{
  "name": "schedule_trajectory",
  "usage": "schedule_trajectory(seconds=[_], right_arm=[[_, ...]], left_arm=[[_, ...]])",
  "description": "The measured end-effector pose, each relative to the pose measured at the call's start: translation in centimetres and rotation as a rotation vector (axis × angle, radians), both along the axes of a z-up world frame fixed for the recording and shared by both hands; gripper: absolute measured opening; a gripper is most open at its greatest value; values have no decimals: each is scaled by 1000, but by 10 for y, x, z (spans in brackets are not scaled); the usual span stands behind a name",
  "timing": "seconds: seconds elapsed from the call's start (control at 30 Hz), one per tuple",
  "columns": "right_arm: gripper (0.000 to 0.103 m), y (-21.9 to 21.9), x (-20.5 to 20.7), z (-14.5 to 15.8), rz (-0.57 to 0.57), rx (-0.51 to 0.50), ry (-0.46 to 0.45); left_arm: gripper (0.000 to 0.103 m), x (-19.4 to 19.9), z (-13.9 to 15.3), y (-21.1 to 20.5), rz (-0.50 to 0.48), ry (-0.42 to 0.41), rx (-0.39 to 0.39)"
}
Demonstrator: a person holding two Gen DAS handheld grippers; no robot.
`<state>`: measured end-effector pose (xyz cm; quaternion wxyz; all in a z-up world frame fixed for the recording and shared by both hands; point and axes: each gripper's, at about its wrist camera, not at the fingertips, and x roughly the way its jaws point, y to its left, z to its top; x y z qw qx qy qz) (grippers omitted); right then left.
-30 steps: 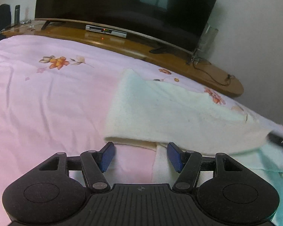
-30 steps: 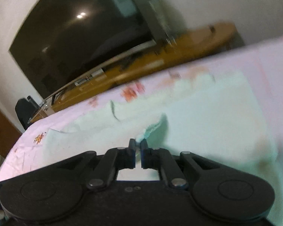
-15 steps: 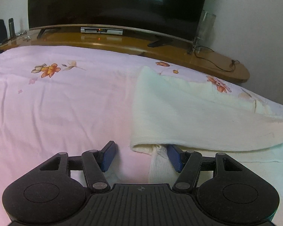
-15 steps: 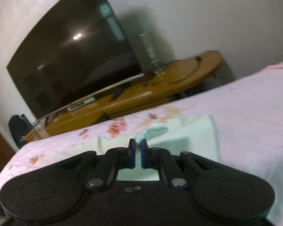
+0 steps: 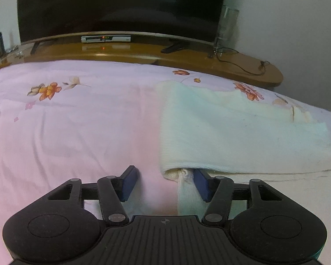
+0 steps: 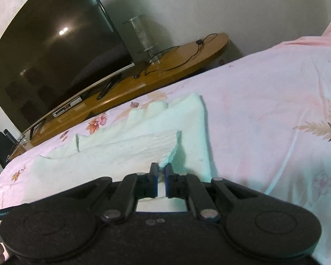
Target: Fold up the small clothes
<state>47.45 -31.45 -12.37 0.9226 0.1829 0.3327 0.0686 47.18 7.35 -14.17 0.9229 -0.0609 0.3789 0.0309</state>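
1. Left wrist view: the left tongs point(image 5: 163, 183) hover low over the bed point(image 5: 77, 132), its pink floral sheet spread beneath them. Their blue pads point(image 5: 128, 183) stand apart and are closing, with the near left corner of the pale garment point(image 5: 231, 137) between them, close against the right-hand pad but not yet pinched. The garment lies folded over on itself, its upper layer ending in a soft rolled edge just ahead of the tongs, a lower layer running out under them. Beyond the bed, a dark television point(image 5: 121, 4) stands on a wooden bench point(image 5: 231, 66) with a set-top box point(image 5: 106, 39) and a clear cylinder point(image 5: 228, 26).

2. Right wrist view: the right tongs point(image 6: 161, 176) are clamped together on a corner of the same garment point(image 6: 121, 150), the cloth rising in a small peak from the pads. The rest of it lies in pale folds across the sheet, towards the television point(image 6: 55, 50) and the bench point(image 6: 165, 72).

3. The step in hand, by the look of it: one fold is laid, the right side carrying its corner while the left side settles on the matching corner at the other end.

4. The next move seems to call for the left tongs to finish closing on both layers at that corner, then for both hands to lift and travel together so the edge stays straight. A grip on the top layer alone would likely let the fold slide open.
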Motion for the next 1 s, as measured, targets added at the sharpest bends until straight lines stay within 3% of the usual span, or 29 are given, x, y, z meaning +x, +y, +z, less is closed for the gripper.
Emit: schedule_trajectory(seconds=[0.1, 0.13, 0.17, 0.23, 0.33, 0.6, 0.7, 0.77, 0.9, 1.0], right_arm=[[6, -4, -14, 9, -2, -1, -33], [6, -4, -17, 8, -5, -2, -33], [6, -3, -16, 4, -11, -19, -17], [6, -5, -9, -7, -32, -34, 39], [7, -7, -5, -12, -35, -16, 56], [7, -9, -5, -12, -26, -6, 55], [7, -9, -4, -12, -33, -1, 45], [6, -9, -7, -7, -34, -14, 18], [6, -9, -15, 9, -27, -48, -51], [6, -14, 0, -10, -28, -70, 70]], left_arm=[[48, -3, 1, -1, -9, -11, -10], [40, -4, 2, -2, -17, -17, -13], [30, -5, 3, -5, -30, -22, -9], [24, -6, 6, -14, -51, -39, 25], [24, -7, 8, -23, -57, -48, 80], [24, -11, 11, -5, -15, -95, -33], [23, -11, 4, -11, -28, -79, 12], [13, -14, 3, -12, -26, -99, 11], [8, -23, 0, -14, -17, -134, 18], [8, -27, -2, -11, -2, -159, -6]])
